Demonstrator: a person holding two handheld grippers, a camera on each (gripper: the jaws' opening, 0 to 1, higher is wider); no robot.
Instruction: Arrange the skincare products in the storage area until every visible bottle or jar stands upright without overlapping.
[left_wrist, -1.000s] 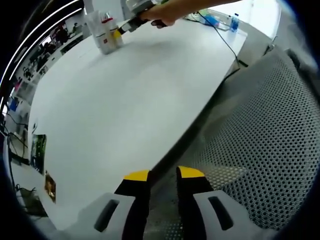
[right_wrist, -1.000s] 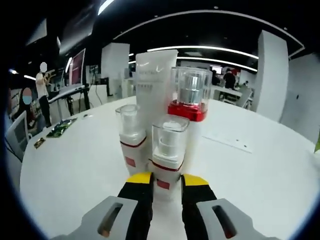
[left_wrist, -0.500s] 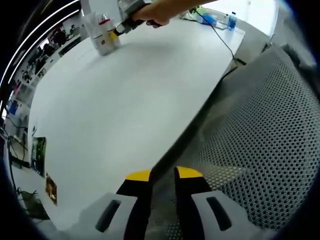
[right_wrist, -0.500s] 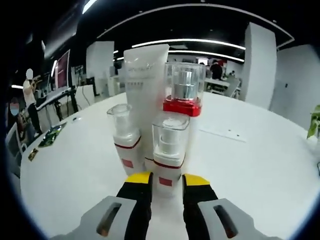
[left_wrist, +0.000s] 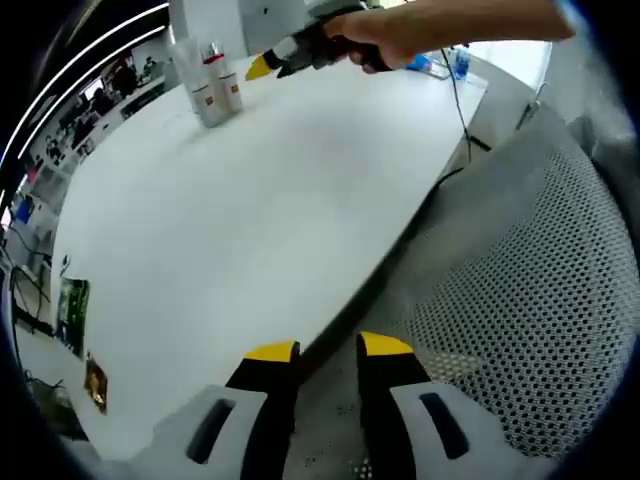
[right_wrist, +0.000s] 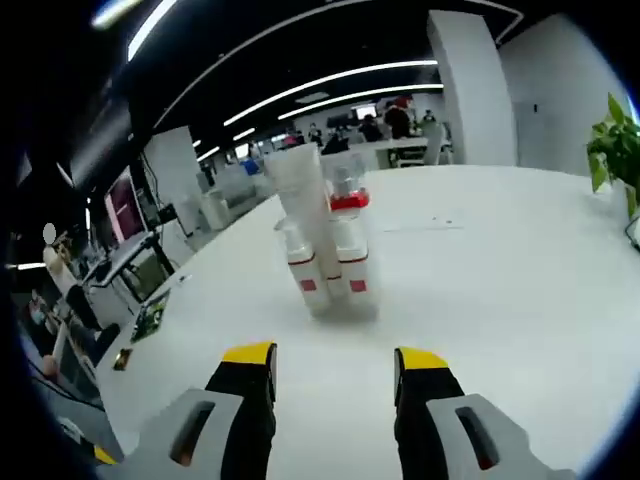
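Note:
Several skincare products (right_wrist: 325, 235) stand upright in a tight cluster on the white table (right_wrist: 500, 300). They are a tall white tube (right_wrist: 303, 185), a clear-capped bottle with a red collar (right_wrist: 346, 190), and two small bottles with red labels (right_wrist: 303, 272) (right_wrist: 351, 266). My right gripper (right_wrist: 335, 360) is open and empty, a short way back from them. In the left gripper view the cluster (left_wrist: 212, 88) is far off, with the right gripper (left_wrist: 262, 68) in a hand just right of it. My left gripper (left_wrist: 328, 350) hangs at the table's near edge, jaws a narrow gap apart, empty.
A grey mesh chair (left_wrist: 540, 290) sits beside the table edge under my left gripper. A black cable (left_wrist: 455, 95) and a blue bottle (left_wrist: 460, 62) lie at the far end. Green circuit boards (left_wrist: 73, 312) lie at the left. A plant (right_wrist: 618, 150) stands at the right.
My right gripper has opened, let go of the front small bottle and drawn back from the cluster. The left gripper has barely moved.

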